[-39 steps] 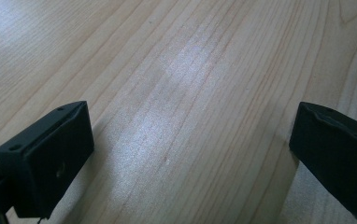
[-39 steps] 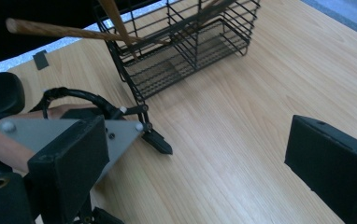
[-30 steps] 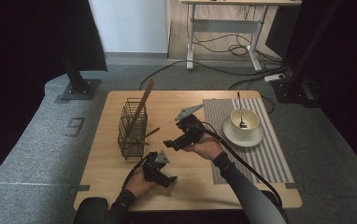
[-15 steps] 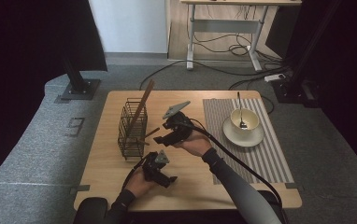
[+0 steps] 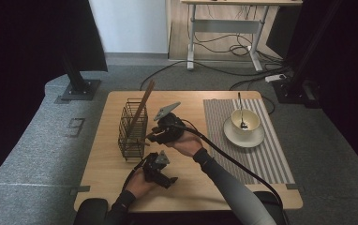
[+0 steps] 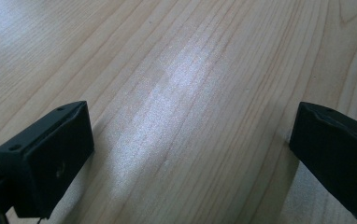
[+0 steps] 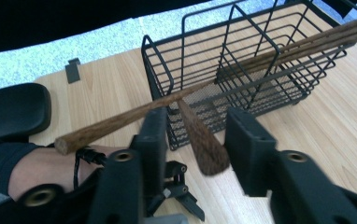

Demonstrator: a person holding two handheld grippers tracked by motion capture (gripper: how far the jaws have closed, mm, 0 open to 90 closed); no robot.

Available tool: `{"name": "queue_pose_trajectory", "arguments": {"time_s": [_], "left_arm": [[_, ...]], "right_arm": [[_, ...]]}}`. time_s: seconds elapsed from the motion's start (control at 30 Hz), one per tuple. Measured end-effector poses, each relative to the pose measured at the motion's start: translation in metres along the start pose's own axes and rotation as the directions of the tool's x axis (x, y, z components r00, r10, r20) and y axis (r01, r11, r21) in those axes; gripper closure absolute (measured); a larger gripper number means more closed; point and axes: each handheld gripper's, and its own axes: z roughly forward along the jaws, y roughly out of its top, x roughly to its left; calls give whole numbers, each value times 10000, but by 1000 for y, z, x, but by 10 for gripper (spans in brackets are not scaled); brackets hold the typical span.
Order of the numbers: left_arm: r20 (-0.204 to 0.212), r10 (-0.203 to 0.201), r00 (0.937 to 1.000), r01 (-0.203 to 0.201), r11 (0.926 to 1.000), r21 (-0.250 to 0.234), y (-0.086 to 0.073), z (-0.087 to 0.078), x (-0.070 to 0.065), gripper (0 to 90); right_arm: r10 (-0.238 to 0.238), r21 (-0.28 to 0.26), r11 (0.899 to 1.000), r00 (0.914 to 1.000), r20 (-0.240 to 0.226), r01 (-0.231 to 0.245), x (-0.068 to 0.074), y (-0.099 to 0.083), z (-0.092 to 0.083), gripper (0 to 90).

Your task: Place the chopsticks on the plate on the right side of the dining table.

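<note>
Leftward across the high view goes the right tongs [image 5: 150,136], now at the black wire basket [image 5: 132,129] on the wooden surface [image 5: 191,183]; left tongs [image 5: 167,179] rest spread. In the right gripper view its jaws have just been closing around a brown wooden chopstick [image 7: 200,137], not yet pinching, so grasping seems next.
</note>
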Motion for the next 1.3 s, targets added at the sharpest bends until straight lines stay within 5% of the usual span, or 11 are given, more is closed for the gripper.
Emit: {"name": "queue_pose_trajectory", "arguments": {"time_s": [0.23, 0.67, 1.3], "left_arm": [[2, -21, 10000, 21, 10000, 3, 0, 0, 0, 0], [-1, 41, 10000, -41, 10000, 5, 0, 0, 0, 0], [-19, 91, 10000, -91, 10000, 28, 0, 0, 1, 0]], "right_arm": [[-188, -122, 9998, 9997, -186, 186, 1, 2, 1, 820], [-518, -90, 9986, 9986, -128, 516, 5, 5, -14, 824], [-593, -347, 9976, 9980, 225, 601, 2, 12, -61, 824]]}}
